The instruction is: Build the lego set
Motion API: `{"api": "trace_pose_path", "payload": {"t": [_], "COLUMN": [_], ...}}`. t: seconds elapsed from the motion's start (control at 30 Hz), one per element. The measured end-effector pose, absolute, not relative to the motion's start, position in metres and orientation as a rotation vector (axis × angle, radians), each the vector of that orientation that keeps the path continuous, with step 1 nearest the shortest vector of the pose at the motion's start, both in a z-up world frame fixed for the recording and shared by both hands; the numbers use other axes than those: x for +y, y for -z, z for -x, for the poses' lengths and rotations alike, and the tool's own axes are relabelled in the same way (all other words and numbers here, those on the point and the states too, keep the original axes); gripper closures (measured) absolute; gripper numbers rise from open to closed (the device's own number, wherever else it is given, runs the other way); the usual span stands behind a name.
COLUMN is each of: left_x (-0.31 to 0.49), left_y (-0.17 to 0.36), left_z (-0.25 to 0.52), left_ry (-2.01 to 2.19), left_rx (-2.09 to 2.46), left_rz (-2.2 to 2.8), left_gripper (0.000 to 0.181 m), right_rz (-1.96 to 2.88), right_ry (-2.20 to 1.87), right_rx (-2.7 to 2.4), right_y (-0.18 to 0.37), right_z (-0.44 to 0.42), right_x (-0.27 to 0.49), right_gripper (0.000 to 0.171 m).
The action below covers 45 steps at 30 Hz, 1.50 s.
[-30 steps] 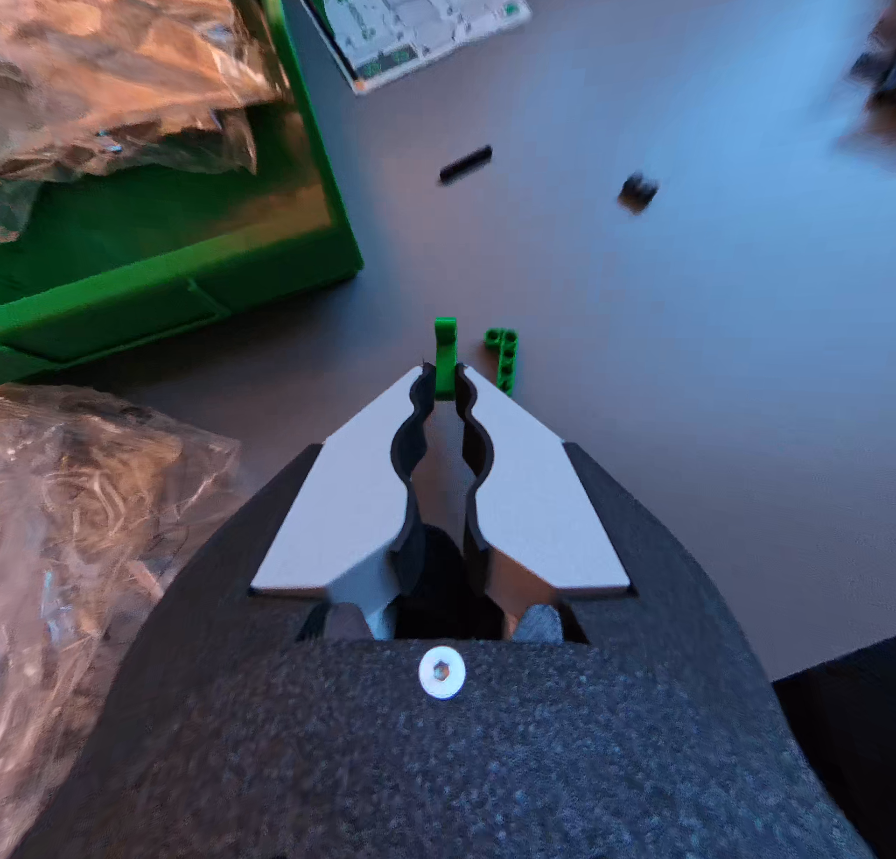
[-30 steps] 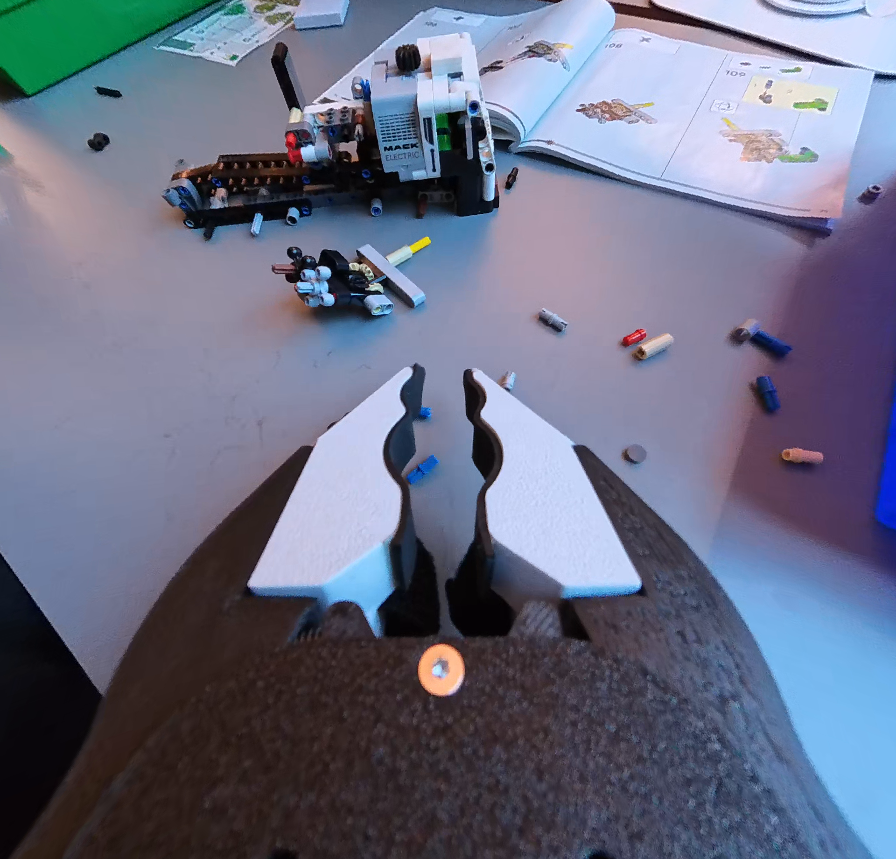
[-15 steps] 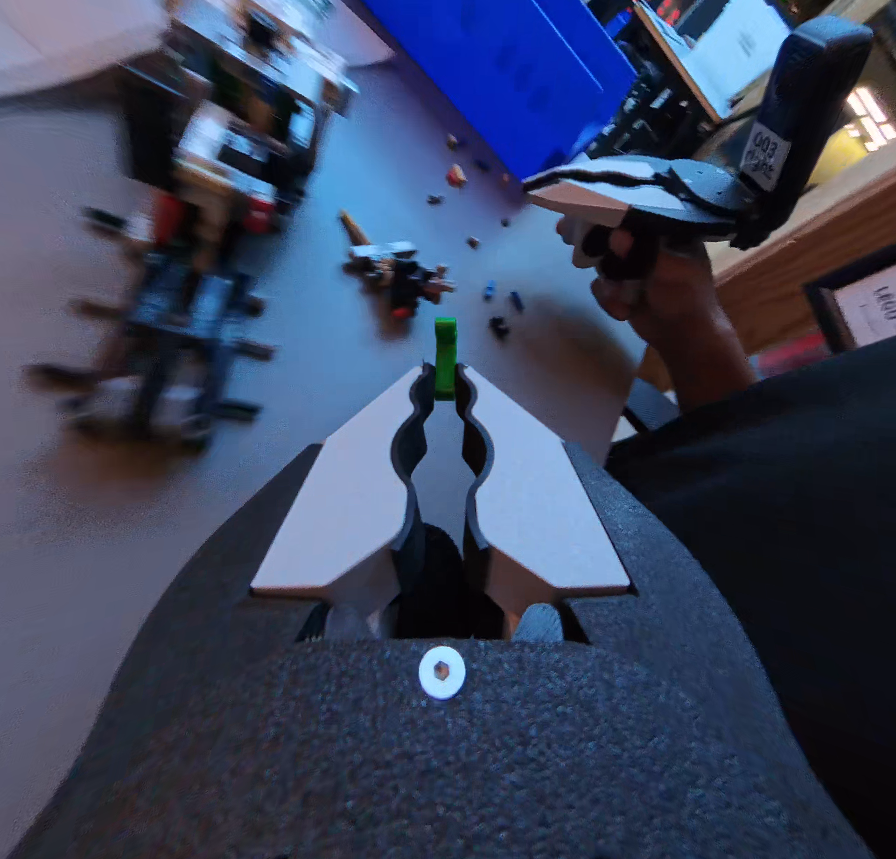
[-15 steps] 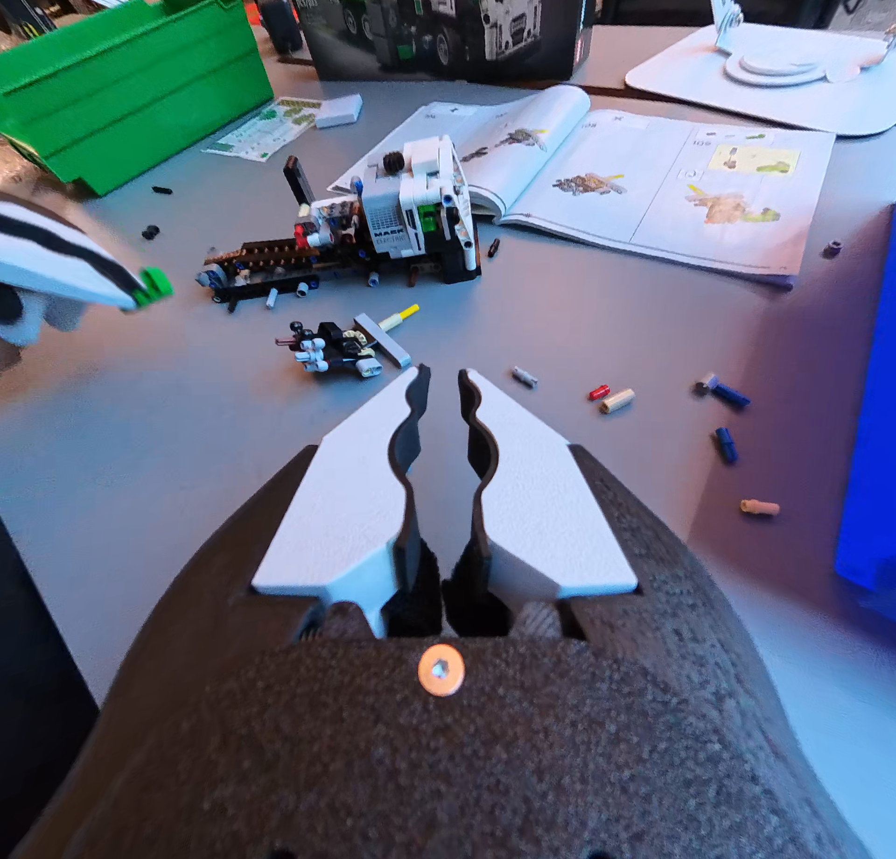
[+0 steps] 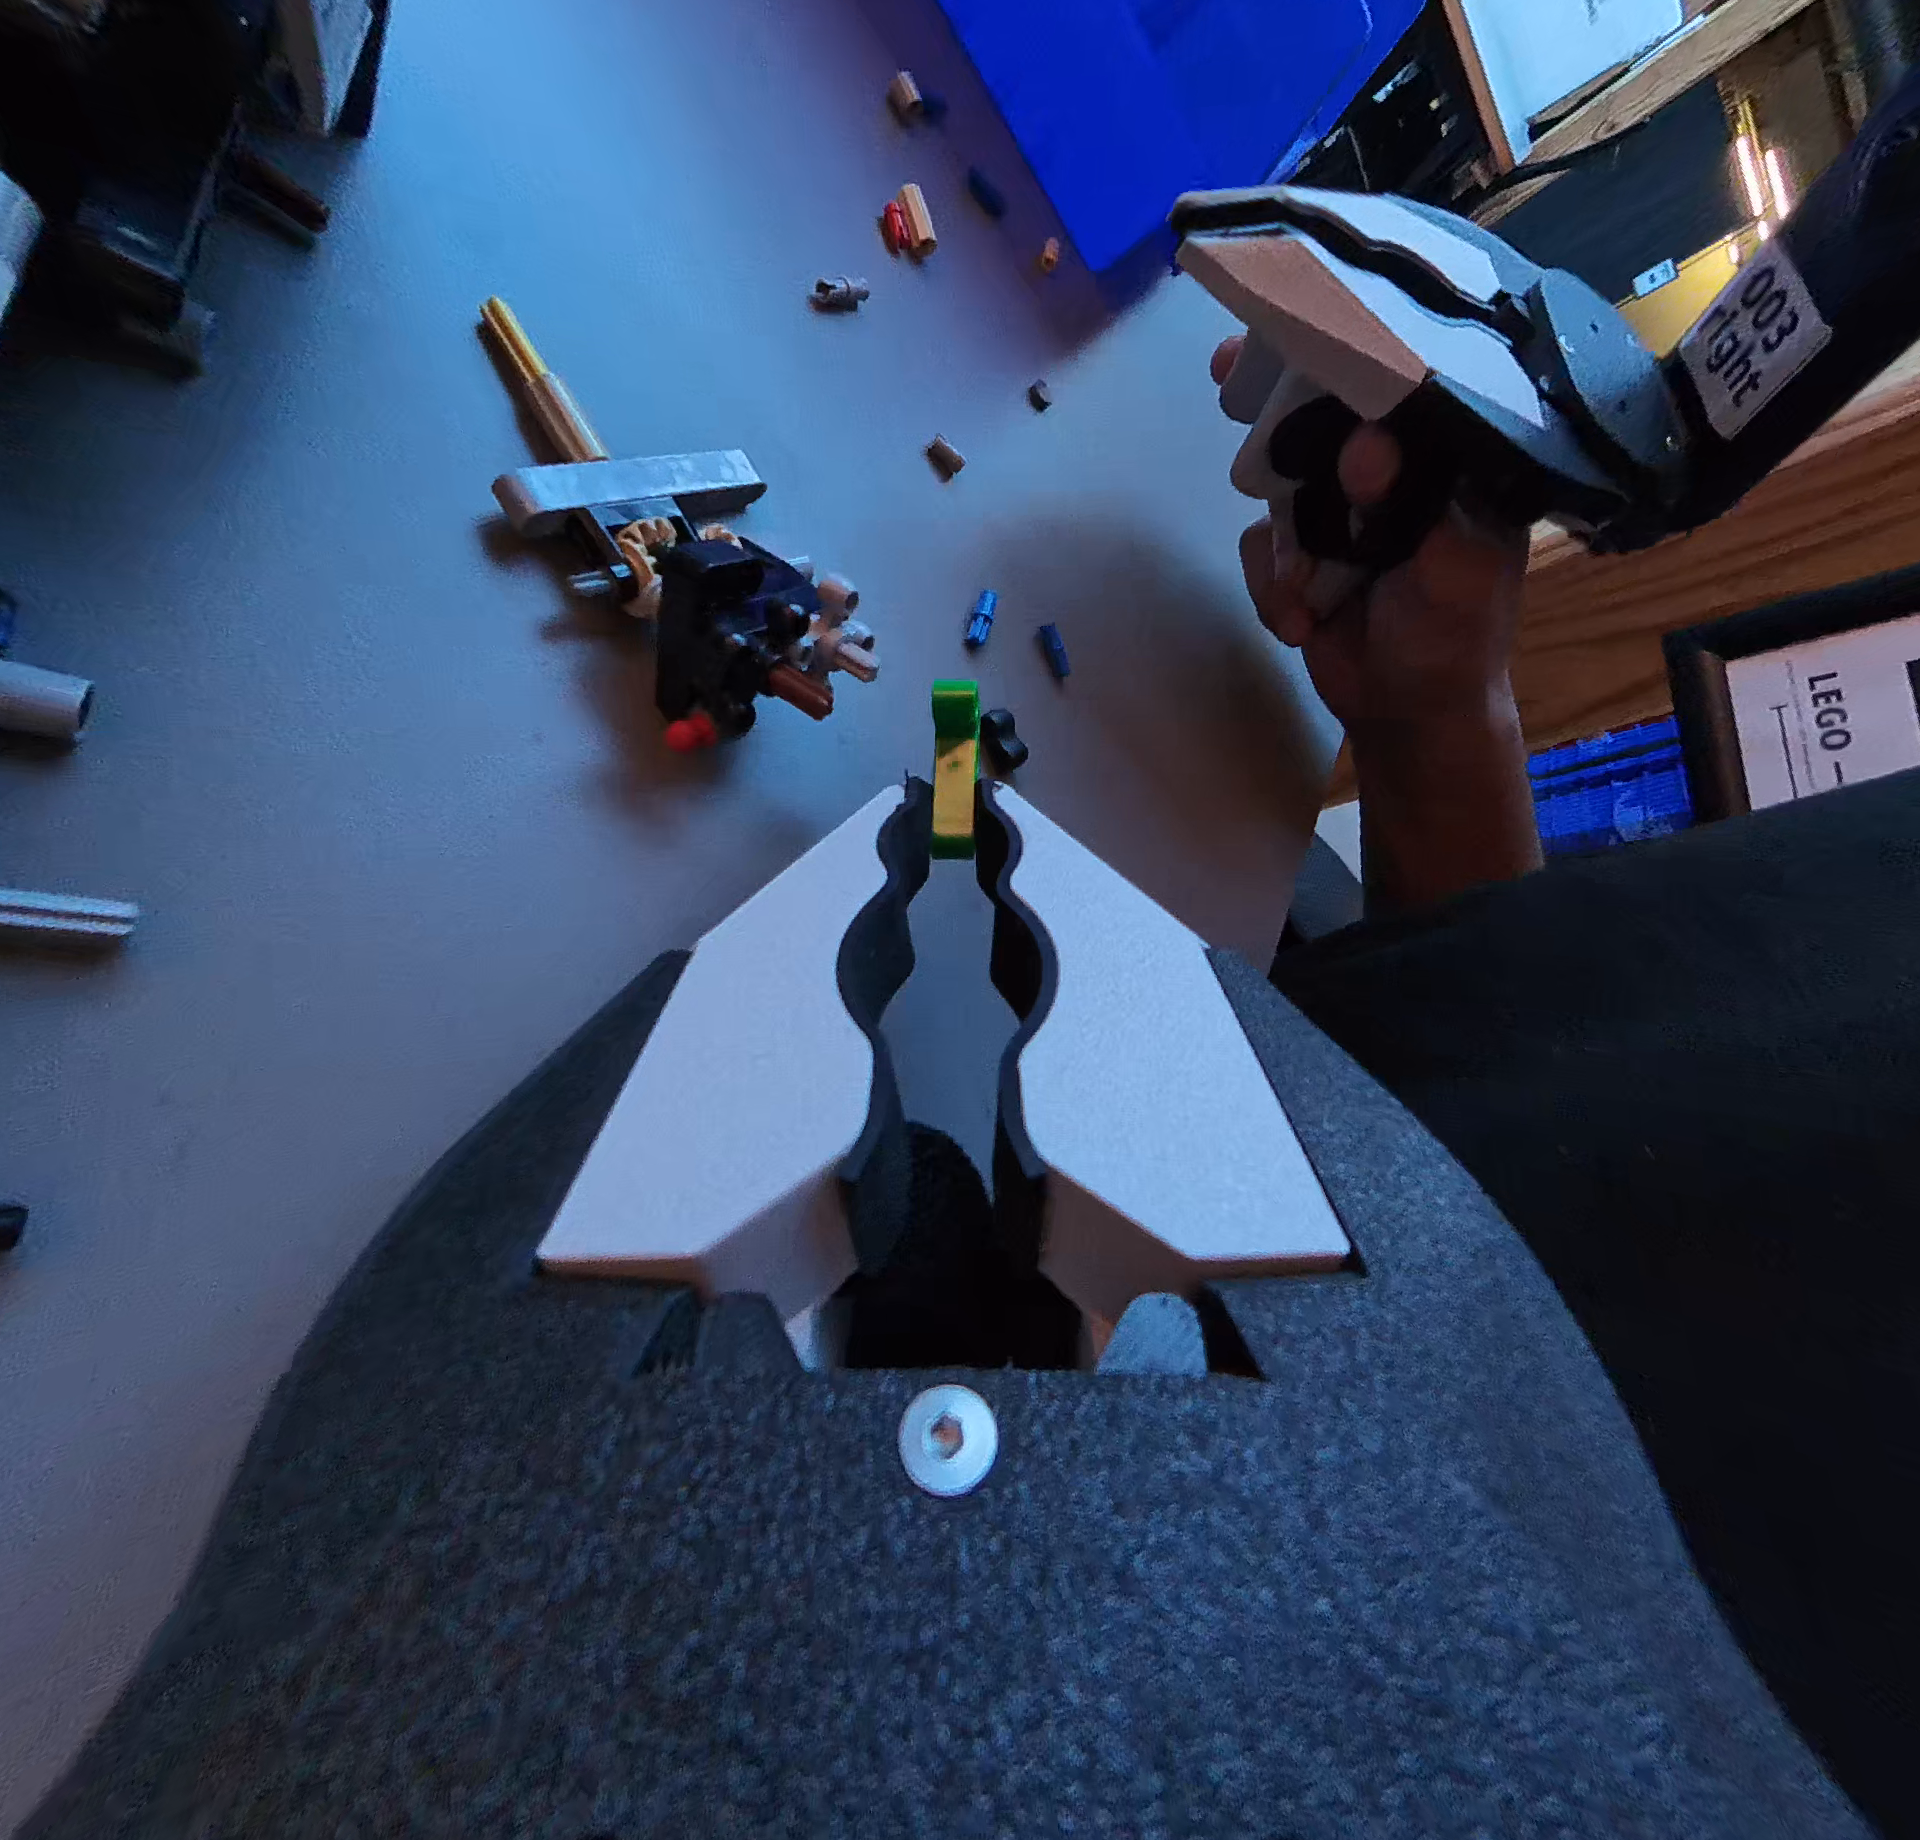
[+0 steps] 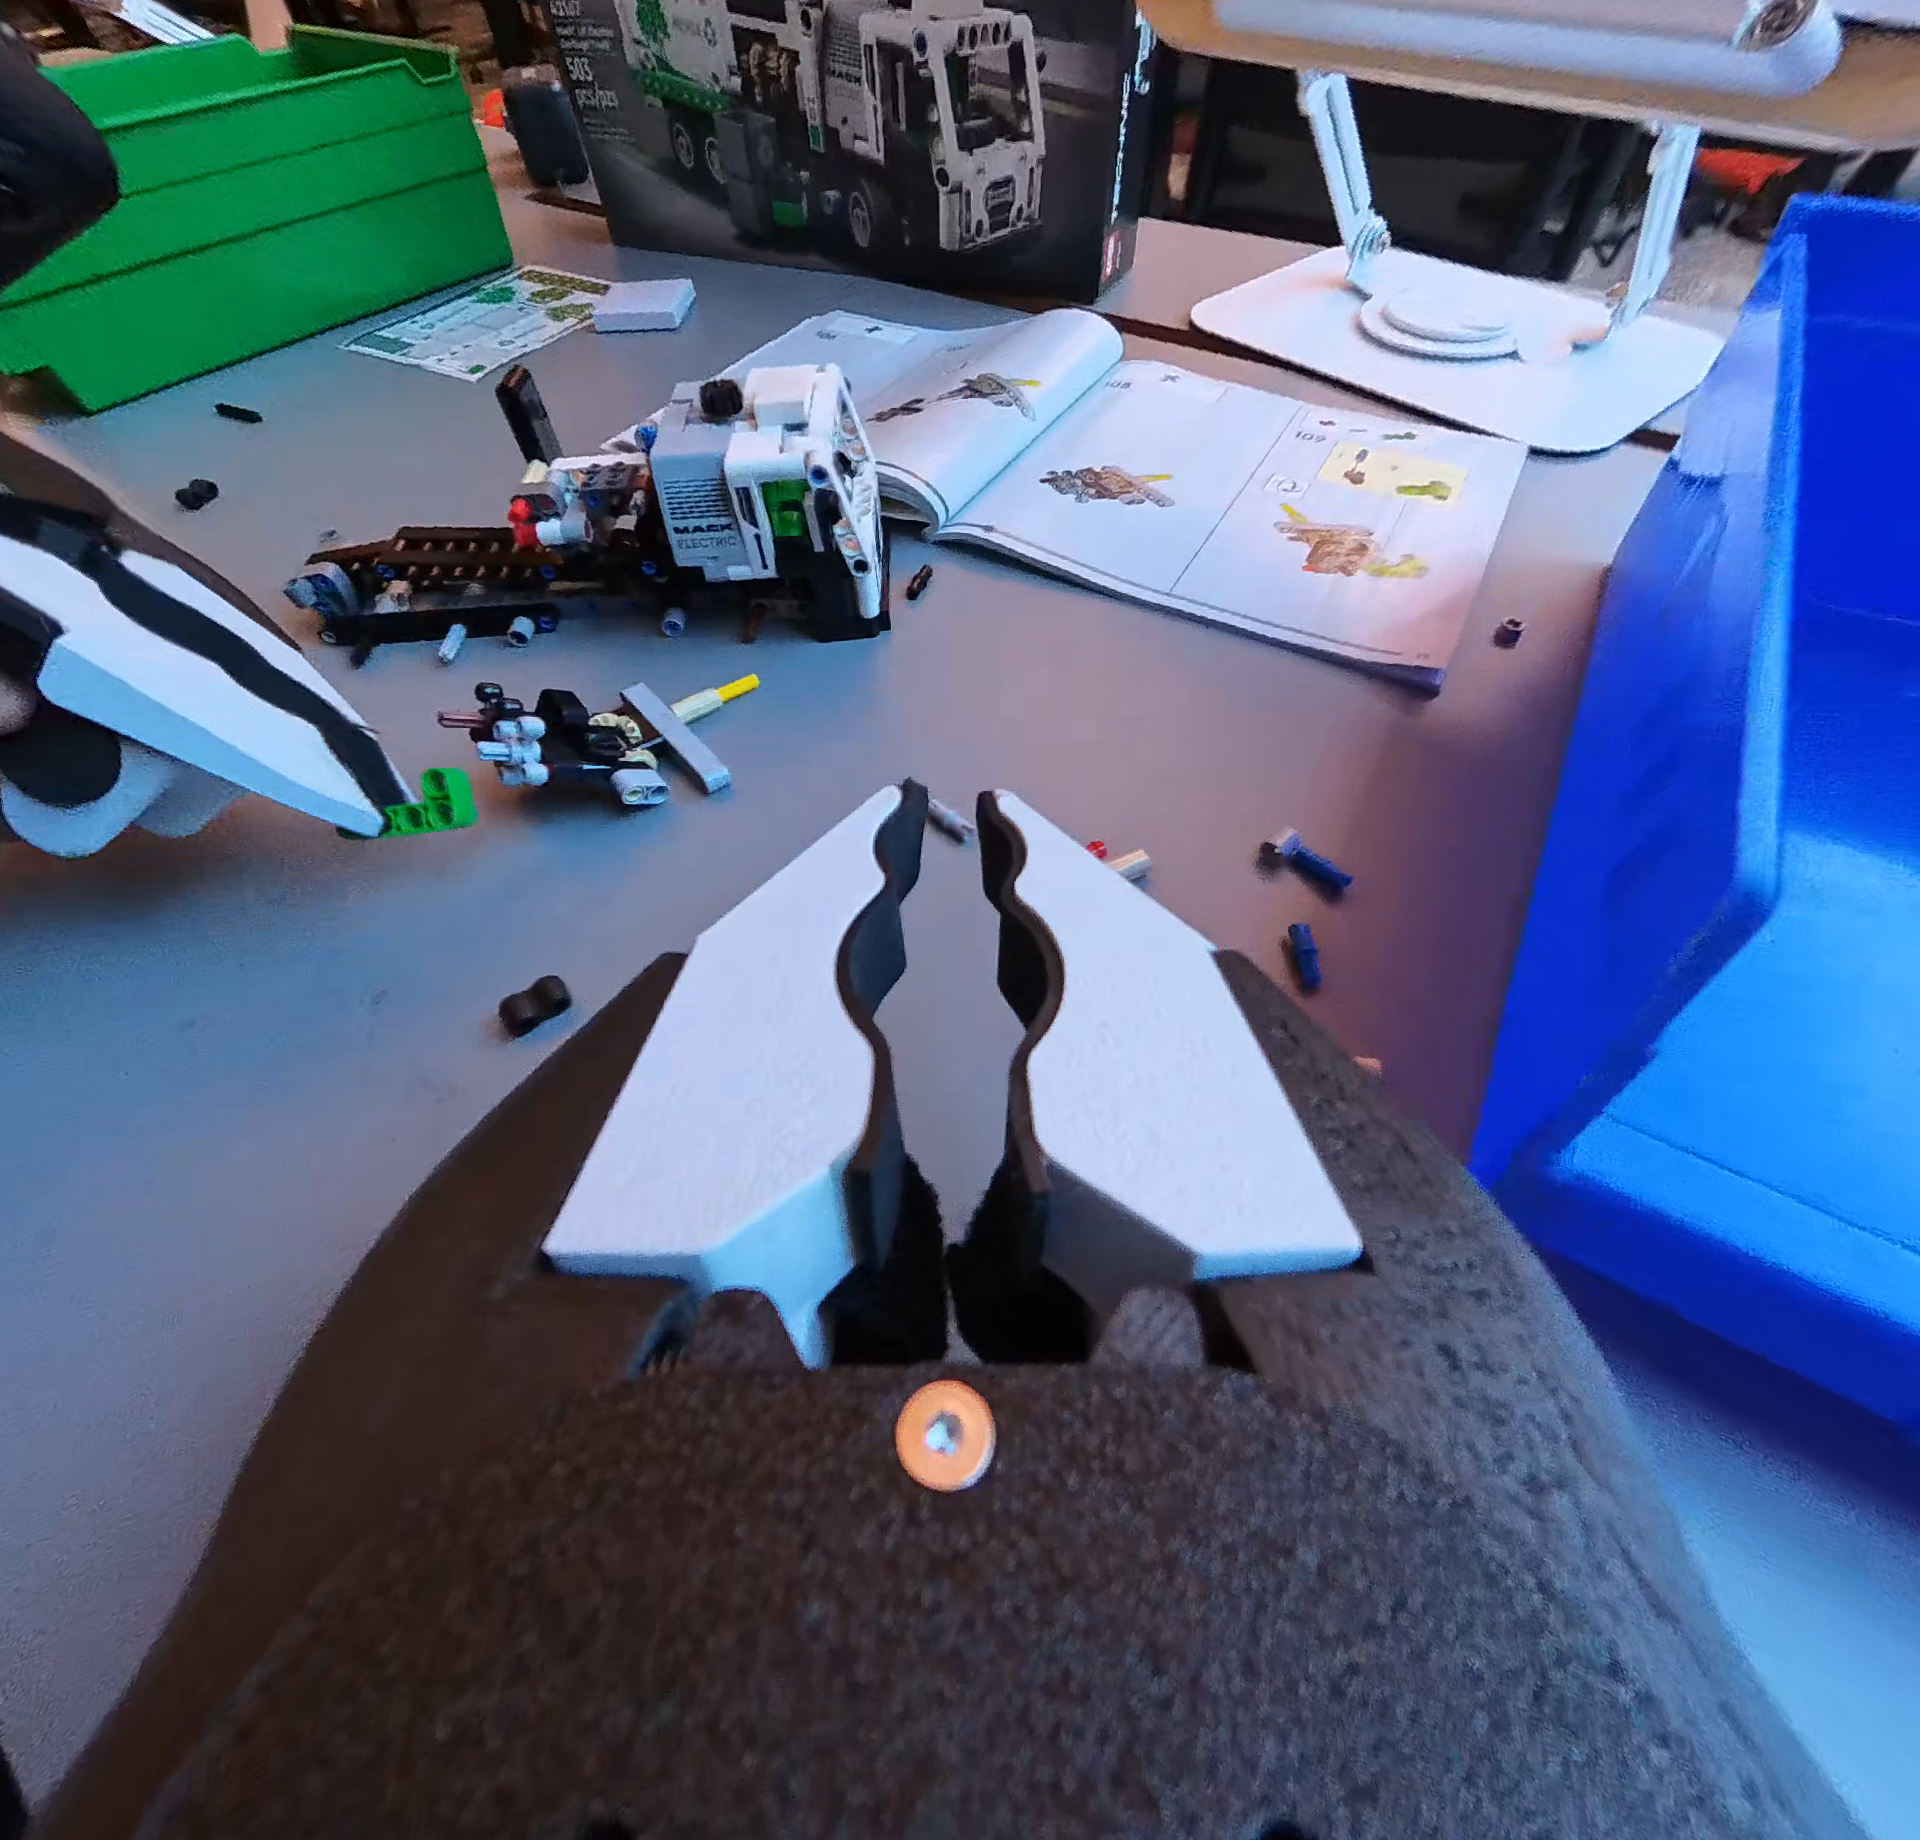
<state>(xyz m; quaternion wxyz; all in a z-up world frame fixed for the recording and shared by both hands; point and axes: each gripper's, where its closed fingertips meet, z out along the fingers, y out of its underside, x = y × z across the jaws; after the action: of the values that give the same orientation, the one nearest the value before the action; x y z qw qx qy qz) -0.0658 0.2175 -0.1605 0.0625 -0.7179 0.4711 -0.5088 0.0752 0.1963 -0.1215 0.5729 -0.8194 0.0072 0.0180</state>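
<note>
My left gripper (image 5: 951,803) is shut on a green L-shaped beam (image 5: 954,762), held just above the grey table. It also shows at the left of the right wrist view (image 6: 379,814), the green beam (image 6: 438,801) sticking out of its tips. A small black, grey and tan sub-assembly (image 5: 717,606) lies a little ahead and to the left; it also shows in the right wrist view (image 6: 582,741). The part-built white truck (image 6: 727,523) stands behind it. My right gripper (image 6: 948,803) is empty, jaws a narrow gap apart, raised above the table; it also shows in the left wrist view (image 5: 1236,221).
An open instruction booklet (image 6: 1195,481) and the set's box (image 6: 862,97) lie behind the truck. A green bin (image 6: 249,201) stands far left, a blue bin (image 6: 1766,855) at the right. Loose pins (image 6: 1309,865) and a small black piece (image 6: 533,1004) lie scattered. A white lamp base (image 6: 1455,336) stands behind. My hands' fingertips stand some 15 cm from each other. My left gripper's tips are some 6 cm from the small black piece (image 6: 533,1004). It turns up in the left wrist view (image 5: 1007,738) as well.
My left gripper has swung with the green beam from beside the green bin to the middle of the table, close to the sub-assembly. My right gripper has lifted and pulled back.
</note>
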Motion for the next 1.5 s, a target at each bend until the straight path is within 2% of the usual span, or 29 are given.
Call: {"api": "trace_pose_path", "payload": {"t": [0.57, 1.07, 1.5], "left_x": [0.199, 0.196, 0.209], "left_y": [0.174, 0.183, 0.169], "left_z": [0.077, 0.099, 0.098], "left_ry": [1.709, 1.613, 1.497], "left_rx": [1.350, 1.435, 1.505], "left_rz": [2.386, 2.496, 2.194], "left_gripper": [0.175, 0.173, 0.159], "right_rz": [1.904, 2.117, 2.246], "right_ry": [-0.144, -0.345, -0.100], "right_rx": [0.023, -0.503, -0.478], "right_y": [0.121, 0.163, 0.188], "right_z": [-0.094, 0.018, 0.034], "right_x": [0.203, 0.169, 0.188], "right_gripper": [0.161, 0.155, 0.155]}}
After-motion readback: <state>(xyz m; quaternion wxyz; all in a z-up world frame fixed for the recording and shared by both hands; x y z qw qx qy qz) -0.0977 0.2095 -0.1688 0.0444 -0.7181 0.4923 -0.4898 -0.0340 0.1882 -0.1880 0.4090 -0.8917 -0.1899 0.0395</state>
